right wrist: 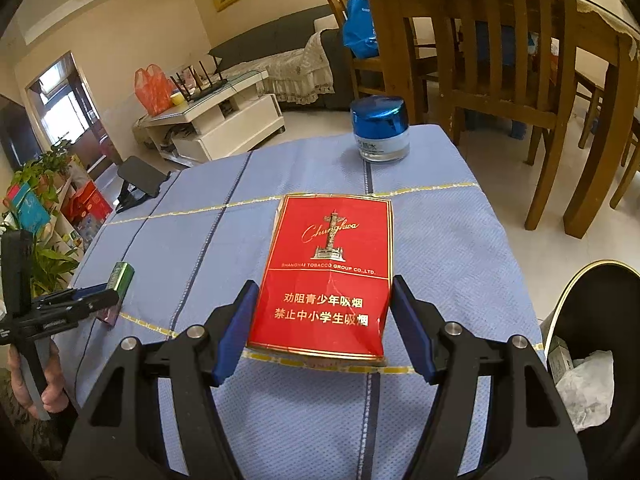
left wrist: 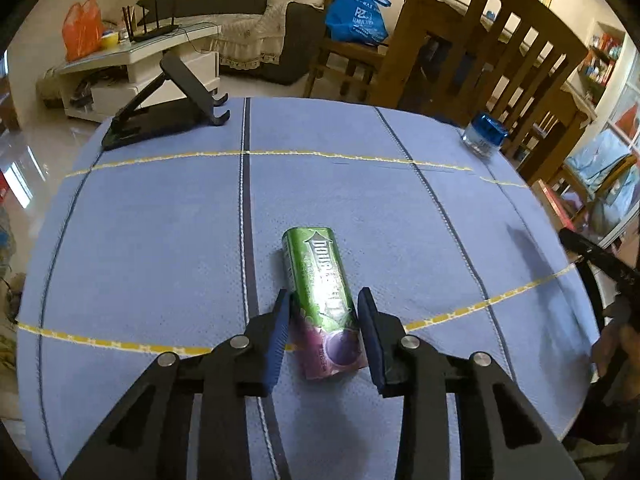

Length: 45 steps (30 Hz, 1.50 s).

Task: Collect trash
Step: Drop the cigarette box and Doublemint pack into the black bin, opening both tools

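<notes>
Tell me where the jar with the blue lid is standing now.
The jar with the blue lid stands upright at the far edge of the blue tablecloth, beyond the red cigarette pack, near the wooden chair.

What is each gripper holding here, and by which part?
Nothing is clearly held. The left gripper straddles the green gum pack's near end; the right gripper straddles the red Chunghwa cigarette pack's near end, jaws open.

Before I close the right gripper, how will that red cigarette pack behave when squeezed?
The pack looks like thin card, creased with a torn lower corner, so it will probably crush rather than resist. It lies flat on the cloth, so it shouldn't roll. Likely light, possibly empty; the right gripper straddles it, jaws open.
</notes>
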Motion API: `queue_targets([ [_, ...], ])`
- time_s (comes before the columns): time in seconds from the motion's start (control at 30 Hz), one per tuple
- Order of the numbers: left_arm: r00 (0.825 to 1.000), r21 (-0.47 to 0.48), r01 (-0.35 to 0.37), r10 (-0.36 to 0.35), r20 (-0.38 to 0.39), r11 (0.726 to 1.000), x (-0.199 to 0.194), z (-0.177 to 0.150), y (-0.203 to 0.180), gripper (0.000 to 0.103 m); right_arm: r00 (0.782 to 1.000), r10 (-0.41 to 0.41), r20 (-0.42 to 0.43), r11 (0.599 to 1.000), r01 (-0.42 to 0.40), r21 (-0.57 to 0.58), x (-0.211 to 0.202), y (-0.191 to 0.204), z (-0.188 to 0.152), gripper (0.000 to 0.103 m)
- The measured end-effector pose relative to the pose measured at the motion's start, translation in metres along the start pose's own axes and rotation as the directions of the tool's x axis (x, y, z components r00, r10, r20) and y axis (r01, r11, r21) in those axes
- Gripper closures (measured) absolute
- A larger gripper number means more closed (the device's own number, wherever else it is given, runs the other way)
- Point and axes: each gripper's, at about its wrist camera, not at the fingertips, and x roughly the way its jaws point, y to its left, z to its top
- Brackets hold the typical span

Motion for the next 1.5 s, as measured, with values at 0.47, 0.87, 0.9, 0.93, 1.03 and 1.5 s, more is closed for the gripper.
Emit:
queue_targets([
  [0.47,0.975,0.08,-0.221,0.22,0.02,0.972,-0.002,0.019,-0.055,0.074,1.0,0.008,0.02,0.999,-0.009,0.036,-0.001,-0.007,0.003,0.037],
  [0.87,0.966,0.283,-0.16,0.091,0.243,0.945,-0.063,0.067,-0.19,0.074,0.963,-0.083,0.256,0.976,0.027,0.217,-0.112,-0.073,-0.003,0.037],
  [0.9,0.966,0.304,-0.151,0.074,0.249,0.941,-0.063,0.069,-0.204,0.074,0.958,-0.113,0.264,0.969,0.047,0.243,-0.125,-0.089,-0.009,0.037],
  [0.93,0.965,0.32,-0.146,0.064,0.254,0.936,-0.061,0.069,-0.217,0.074,0.955,-0.129,0.266,0.964,0.058,0.261,-0.132,-0.099,-0.012,0.037],
  [1.03,0.965,0.388,-0.123,0.018,0.263,0.913,-0.06,0.068,-0.261,0.074,0.941,-0.218,0.258,0.935,0.126,0.331,-0.158,-0.144,-0.029,0.037],
  [1.5,0.975,0.561,-0.025,-0.105,0.198,0.827,-0.034,0.04,-0.387,0.074,0.914,-0.362,0.183,0.866,0.257,0.43,-0.177,-0.247,-0.073,0.056],
])
